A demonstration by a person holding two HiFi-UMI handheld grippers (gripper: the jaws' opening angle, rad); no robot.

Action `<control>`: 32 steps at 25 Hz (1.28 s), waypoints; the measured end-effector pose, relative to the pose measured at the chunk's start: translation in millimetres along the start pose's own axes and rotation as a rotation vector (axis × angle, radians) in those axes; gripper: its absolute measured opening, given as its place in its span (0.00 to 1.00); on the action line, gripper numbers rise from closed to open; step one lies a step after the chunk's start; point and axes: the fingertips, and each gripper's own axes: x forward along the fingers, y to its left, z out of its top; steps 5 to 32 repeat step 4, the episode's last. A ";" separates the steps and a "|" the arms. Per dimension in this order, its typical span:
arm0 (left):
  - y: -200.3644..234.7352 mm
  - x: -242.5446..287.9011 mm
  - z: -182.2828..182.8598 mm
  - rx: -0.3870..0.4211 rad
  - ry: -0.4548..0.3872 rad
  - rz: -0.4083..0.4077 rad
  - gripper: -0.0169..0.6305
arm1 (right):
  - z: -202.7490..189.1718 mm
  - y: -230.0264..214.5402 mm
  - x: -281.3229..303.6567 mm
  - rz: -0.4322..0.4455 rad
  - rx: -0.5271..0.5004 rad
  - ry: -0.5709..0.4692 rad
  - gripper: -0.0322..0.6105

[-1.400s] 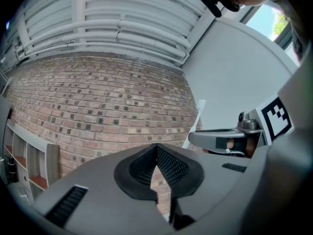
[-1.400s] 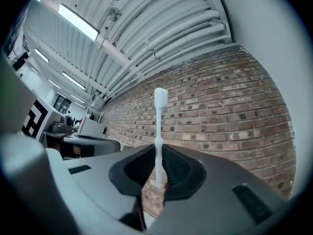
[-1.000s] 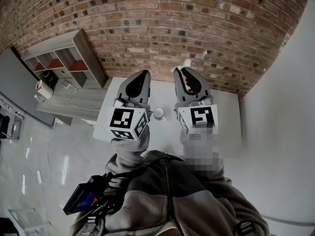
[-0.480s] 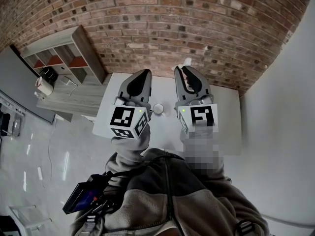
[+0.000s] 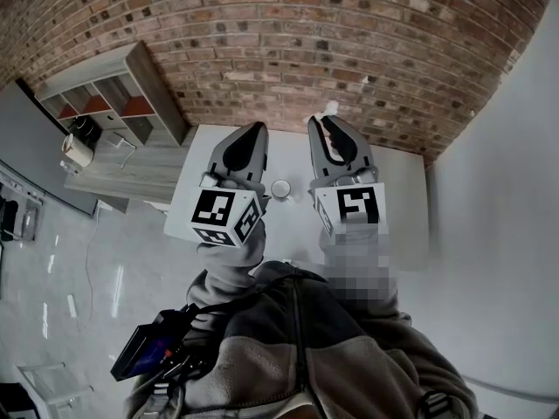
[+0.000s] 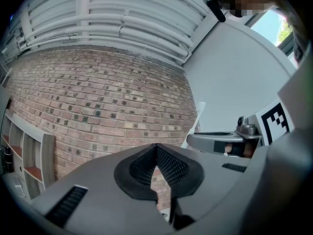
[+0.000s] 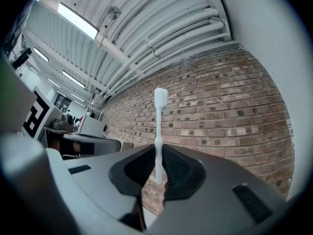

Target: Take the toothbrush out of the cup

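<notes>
A white toothbrush stands upright between the jaws of my right gripper, which is shut on its handle; the bristle head points up. In the head view the toothbrush tip pokes out beyond my right gripper, held high above the white table. A small white cup sits on the table between the two grippers, with nothing standing in it. My left gripper is shut and holds nothing; in the left gripper view its jaws meet, and the toothbrush shows to the right.
A brick wall runs behind the table. A grey shelf unit and a low bench with a kettle stand to the left. A plain white wall closes off the right side.
Both grippers have held nearly still; the head view has shifted slightly, and the cup appears a touch higher in the picture.
</notes>
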 end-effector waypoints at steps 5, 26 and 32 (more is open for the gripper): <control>1.1 -0.3 -3.1 -0.001 0.008 -0.004 0.03 | -1.9 3.5 1.3 0.007 -0.004 0.001 0.12; 1.1 -0.3 -3.1 -0.001 0.008 -0.004 0.03 | -1.9 3.5 1.3 0.007 -0.004 0.001 0.12; 1.1 -0.3 -3.1 -0.001 0.008 -0.004 0.03 | -1.9 3.5 1.3 0.007 -0.004 0.001 0.12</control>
